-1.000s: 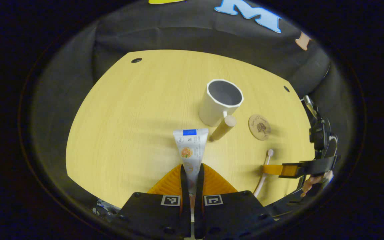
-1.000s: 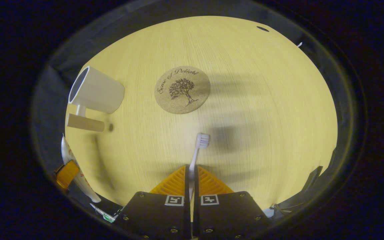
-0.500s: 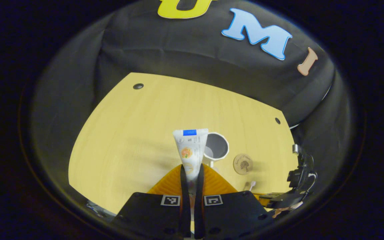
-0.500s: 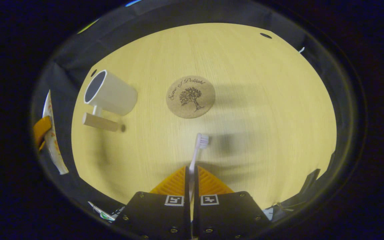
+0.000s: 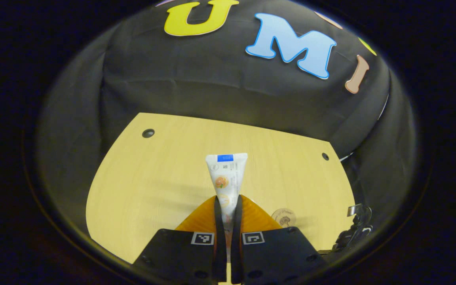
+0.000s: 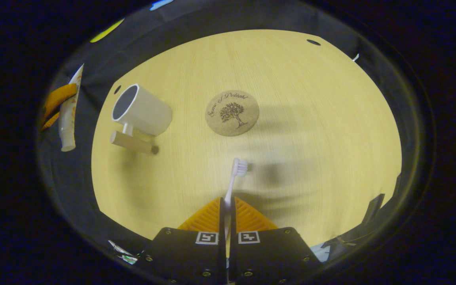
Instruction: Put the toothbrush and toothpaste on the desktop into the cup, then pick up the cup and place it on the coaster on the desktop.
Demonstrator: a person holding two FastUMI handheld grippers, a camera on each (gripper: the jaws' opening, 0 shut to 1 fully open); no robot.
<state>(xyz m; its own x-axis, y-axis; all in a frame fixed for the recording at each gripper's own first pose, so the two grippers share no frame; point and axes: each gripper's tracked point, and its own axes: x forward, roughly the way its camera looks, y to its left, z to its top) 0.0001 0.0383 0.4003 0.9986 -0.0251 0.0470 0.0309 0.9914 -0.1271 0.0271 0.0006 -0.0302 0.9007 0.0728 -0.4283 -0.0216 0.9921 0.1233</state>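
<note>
There is one toothpaste tube (image 5: pixel 227 178), one toothbrush (image 6: pixel 234 178), one cup (image 6: pixel 143 110) and one coaster (image 6: pixel 232 113), and two grippers.

In the left gripper view, the left gripper (image 5: pixel 227 208) has its two fingers clamped on the toothpaste tube, one on each side. The tube stands up from between them with its flat crimped end farthest from the camera, held in the air above the table (image 5: pixel 152 178). The coaster (image 5: pixel 284 217) lies on the table to the right, partly hidden behind the gripper's body. Part of the other gripper's dark body shows at the far right edge, low down.

In the right gripper view, the right gripper (image 6: pixel 227 208) has its two fingers closed on the handle of the toothbrush. The brush points away from the camera with its bristle head at the far end, above the table (image 6: pixel 311 118); whether it touches the wood cannot be told. The coaster lies flat on the table beyond the brush head, a little apart from it. The cup stands on the table to the left of the coaster, apart from it, with its open mouth facing up and left in this view; it looks empty. Its one handle (image 6: pixel 133 142), a wooden peg on a short stem, sticks out on the near side. At the far left edge the toothpaste tube (image 6: pixel 69 114) appears again, off the table and cap end down, with the left gripper's fingers (image 6: pixel 56 101) pressed on it.
</note>
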